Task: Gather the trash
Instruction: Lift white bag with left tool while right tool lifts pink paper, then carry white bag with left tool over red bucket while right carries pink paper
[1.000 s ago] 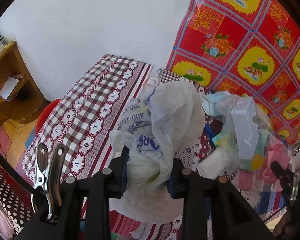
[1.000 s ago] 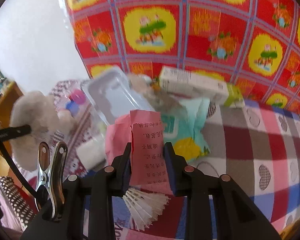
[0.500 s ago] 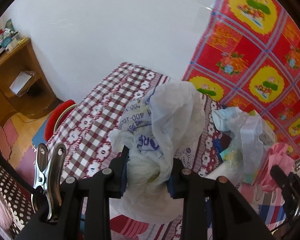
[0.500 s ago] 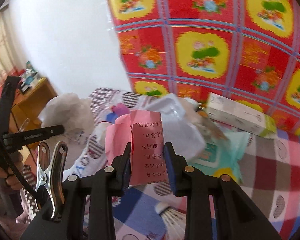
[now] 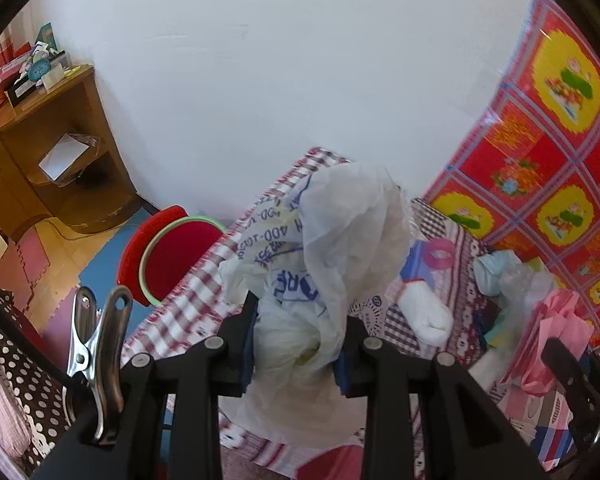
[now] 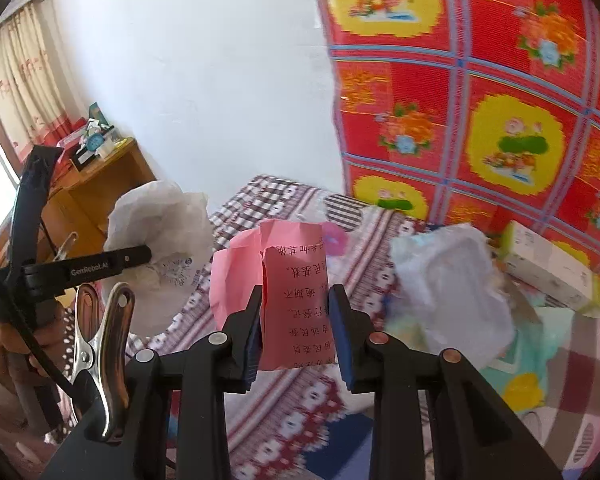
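My left gripper (image 5: 296,340) is shut on a crumpled white plastic bag (image 5: 340,240) with blue print and holds it above the checked tablecloth (image 5: 188,308). My right gripper (image 6: 296,332) is shut on a folded pink paper (image 6: 284,280) with printed characters and holds it above the table. The bag also shows in the right wrist view (image 6: 160,236), at the left, with the left gripper (image 6: 144,256) on it. The pink paper also shows in the left wrist view (image 5: 556,328), at the far right.
More trash lies on the table: a white crumpled bag (image 6: 452,280), a white and green carton (image 6: 548,268), teal packaging (image 6: 540,344), a white roll (image 5: 424,316). A red stool (image 5: 172,252) and a wooden shelf (image 5: 48,152) stand to the left. A red patterned cloth (image 6: 500,120) hangs behind.
Both grippers have swung left and lifted with their loads. The view now takes in the stool, the shelf and more white wall. The trash pile has slid to the right.
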A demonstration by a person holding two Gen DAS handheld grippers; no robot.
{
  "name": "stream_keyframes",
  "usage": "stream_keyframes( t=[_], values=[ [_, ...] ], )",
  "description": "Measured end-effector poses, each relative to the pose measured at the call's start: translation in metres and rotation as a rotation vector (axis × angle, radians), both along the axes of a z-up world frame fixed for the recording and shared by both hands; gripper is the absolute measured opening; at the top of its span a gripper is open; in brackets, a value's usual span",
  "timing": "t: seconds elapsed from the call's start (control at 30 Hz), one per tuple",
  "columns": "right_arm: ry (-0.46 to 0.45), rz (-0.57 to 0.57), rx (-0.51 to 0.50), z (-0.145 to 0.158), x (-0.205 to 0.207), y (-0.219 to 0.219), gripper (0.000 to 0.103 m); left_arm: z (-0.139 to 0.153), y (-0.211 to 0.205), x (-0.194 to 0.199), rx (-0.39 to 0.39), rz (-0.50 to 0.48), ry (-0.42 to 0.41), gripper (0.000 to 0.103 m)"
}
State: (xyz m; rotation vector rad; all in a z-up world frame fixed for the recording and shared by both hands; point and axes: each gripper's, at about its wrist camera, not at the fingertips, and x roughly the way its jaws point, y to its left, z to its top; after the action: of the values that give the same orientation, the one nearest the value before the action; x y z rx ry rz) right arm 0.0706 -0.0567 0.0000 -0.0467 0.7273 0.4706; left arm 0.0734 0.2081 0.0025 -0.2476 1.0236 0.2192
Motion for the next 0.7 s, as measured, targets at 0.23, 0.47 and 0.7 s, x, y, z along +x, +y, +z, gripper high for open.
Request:
stream_keyframes(
  t=[0.23, 0.47, 0.7],
  values=[
    [0.019, 0.032, 0.002, 0.002, 0.003, 0.049, 0.032, -0.001, 0.046, 0.007, -0.009, 0.010, 0.004, 0.032],
    [0.030, 0.086, -0.015, -0.001, 0.007, 0.100, 0.032, -0.002, 0.098, 0.008, -0.008, 0.048, 0.006, 0.032],
    [0.043, 0.117, -0.005, -0.004, 0.017, 0.140, 0.032, -0.005, 0.152, 0.005, -0.005, 0.101, 0.009, 0.032]
  ],
)
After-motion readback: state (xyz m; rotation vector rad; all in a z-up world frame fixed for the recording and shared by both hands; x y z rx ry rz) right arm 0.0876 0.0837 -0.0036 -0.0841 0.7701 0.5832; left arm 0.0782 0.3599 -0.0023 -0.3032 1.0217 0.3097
